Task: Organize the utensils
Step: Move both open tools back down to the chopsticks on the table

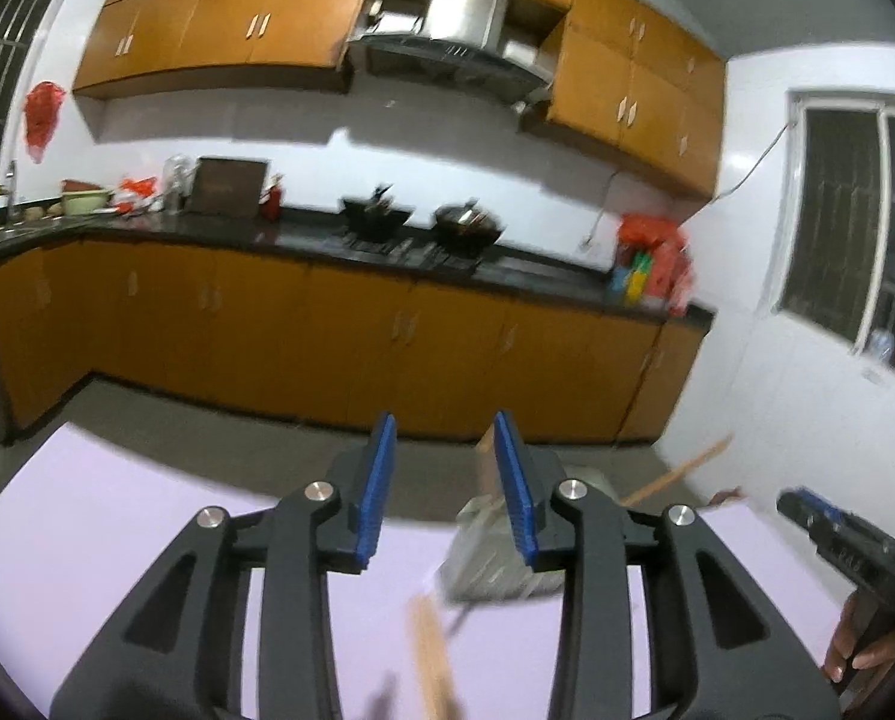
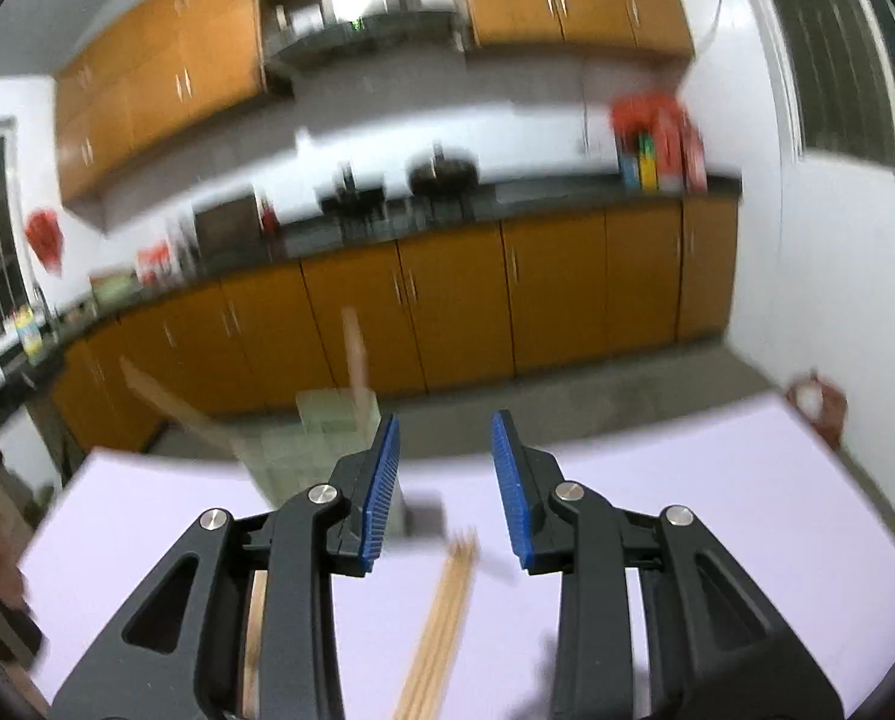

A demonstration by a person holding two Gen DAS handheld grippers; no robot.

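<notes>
My left gripper (image 1: 444, 486) is open and empty above the lilac table (image 1: 117, 540). Just beyond its right finger stands a grey utensil holder (image 1: 495, 564) with wooden utensils (image 1: 675, 474) sticking out. A wooden stick (image 1: 429, 660) lies on the table below the gripper. My right gripper (image 2: 444, 486) is open and empty; it also shows at the right edge of the left wrist view (image 1: 831, 531). A bundle of wooden chopsticks (image 2: 441, 624) lies on the table under it. The holder (image 2: 315, 450) stands just left of its left finger, with wooden utensils (image 2: 357, 354) upright in it. Both views are blurred.
Orange kitchen cabinets (image 1: 327, 324) with a dark counter (image 1: 303, 237) run along the far wall, with woks (image 1: 468, 225) on the stove. A red object (image 2: 816, 405) sits at the table's far right corner. White walls and windows (image 1: 861, 228) lie to the right.
</notes>
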